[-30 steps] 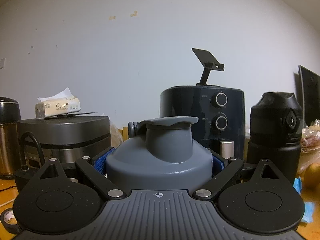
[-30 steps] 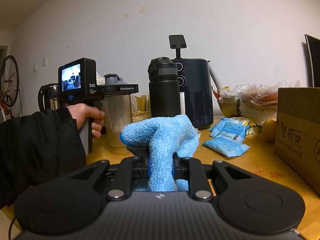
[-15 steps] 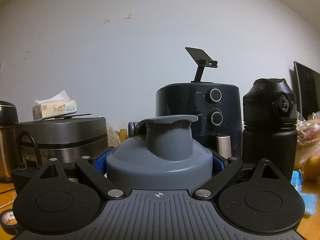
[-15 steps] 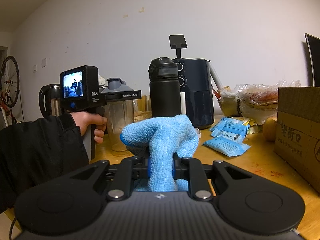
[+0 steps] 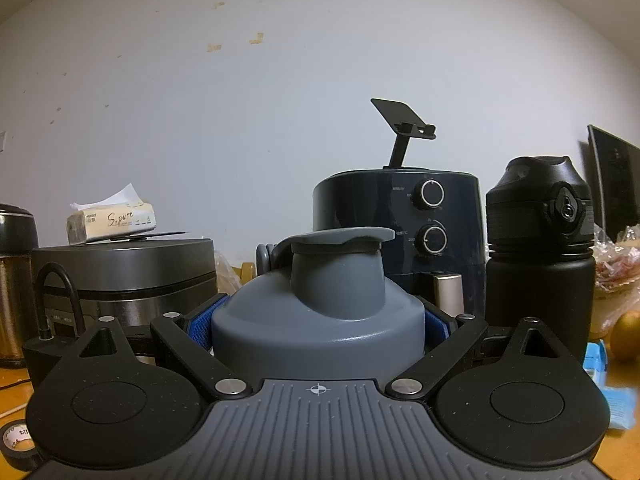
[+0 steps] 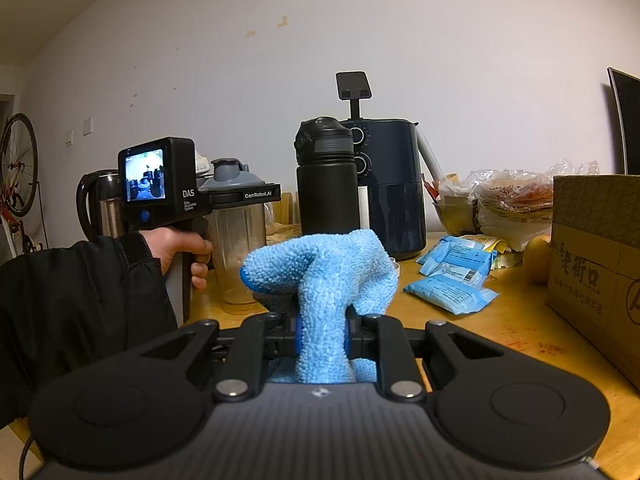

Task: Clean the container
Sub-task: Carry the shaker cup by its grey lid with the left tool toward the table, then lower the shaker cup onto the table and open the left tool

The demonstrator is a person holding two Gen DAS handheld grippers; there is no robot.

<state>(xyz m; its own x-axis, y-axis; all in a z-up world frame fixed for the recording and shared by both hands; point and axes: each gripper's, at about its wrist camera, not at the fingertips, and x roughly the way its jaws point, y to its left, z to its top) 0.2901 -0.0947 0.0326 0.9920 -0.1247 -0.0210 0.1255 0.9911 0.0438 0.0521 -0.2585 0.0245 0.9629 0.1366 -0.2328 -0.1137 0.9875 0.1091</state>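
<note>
Right wrist view carries most of the readable writing: the left claw (image 6: 244,196) has "DAS" printed beside its small screen and "GenRobot.AI" in white along one finger. A cardboard box (image 6: 596,248) at the right edge bears large printed characters that I cannot make out with certainty. The blue snack packets (image 6: 452,292) show small print and a barcode, too fine to read.

In this view the right claw (image 6: 322,328) is nearly closed, its jaws pinching a fluffy light blue cloth (image 6: 320,276) that bunches up above them. Beyond it a hand (image 6: 180,244) in a dark sleeve grips the left claw's handle, and that claw's jaws clamp the shaker bottle (image 6: 238,248) just under its grey lid. The clear container stands upright on the wooden tabletop (image 6: 520,320), left of the black flask (image 6: 326,184) and the dark blue air fryer (image 6: 392,192).

The left wrist view shows what the other cannot: blue pads (image 5: 202,326) pressing both sides of the bottle's grey lid (image 5: 320,312), seen very close. It also shows a tissue pack (image 5: 112,222) marked "Sipure", lying on a grey cooker (image 5: 124,276), and a roll of black tape (image 5: 16,440) with illegible lettering at the lower left. The fryer's two dials have tiny numerals, unreadable.
</note>
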